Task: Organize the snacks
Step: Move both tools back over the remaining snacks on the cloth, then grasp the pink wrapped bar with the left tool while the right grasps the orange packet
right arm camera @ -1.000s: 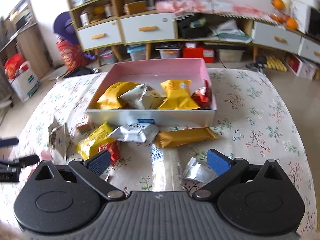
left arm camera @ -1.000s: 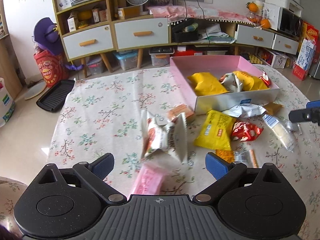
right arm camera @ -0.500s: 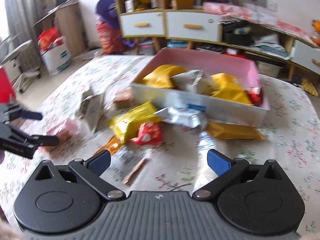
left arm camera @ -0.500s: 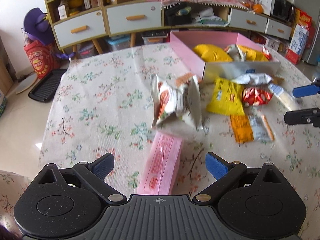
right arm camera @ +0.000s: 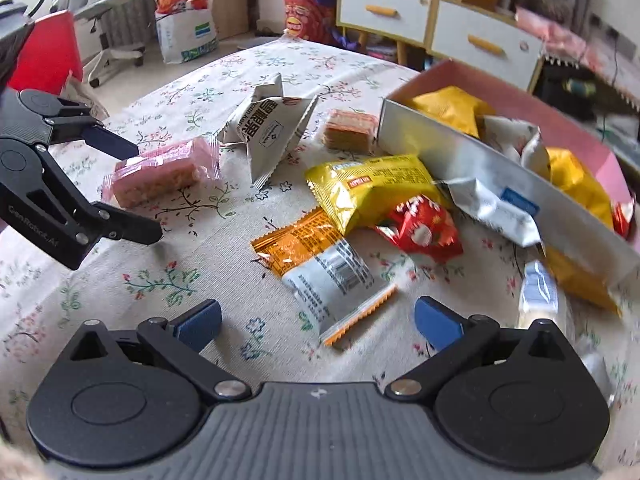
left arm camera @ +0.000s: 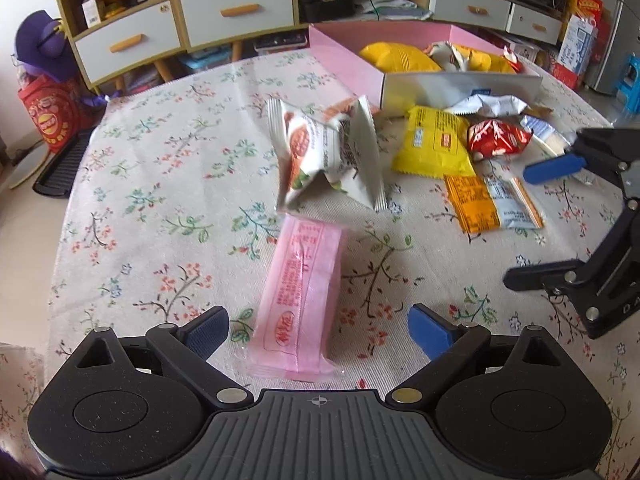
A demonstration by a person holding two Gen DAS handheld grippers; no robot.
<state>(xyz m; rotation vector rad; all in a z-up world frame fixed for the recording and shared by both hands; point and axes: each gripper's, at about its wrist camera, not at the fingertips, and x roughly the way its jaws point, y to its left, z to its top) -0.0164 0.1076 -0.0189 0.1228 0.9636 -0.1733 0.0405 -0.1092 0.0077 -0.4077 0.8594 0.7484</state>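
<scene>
A pink wafer pack lies on the floral cloth between the fingers of my left gripper, which is open and holds nothing. Behind it a white snack bag stands crumpled. My right gripper is open over an orange-and-white sachet. Beyond the sachet lie a yellow bag and a red packet. The pink box at the right holds yellow and silver bags. In the right wrist view the left gripper flanks the pink pack.
A small orange biscuit pack lies by the box corner. A silver bag and a clear-wrapped pack lie along the box front. Drawers and shelves stand behind the table. Bare cloth lies at the left.
My left gripper has pulled back and lowered, so the pink pack now lies between its fingers. My right gripper has swung left over the loose packets.
</scene>
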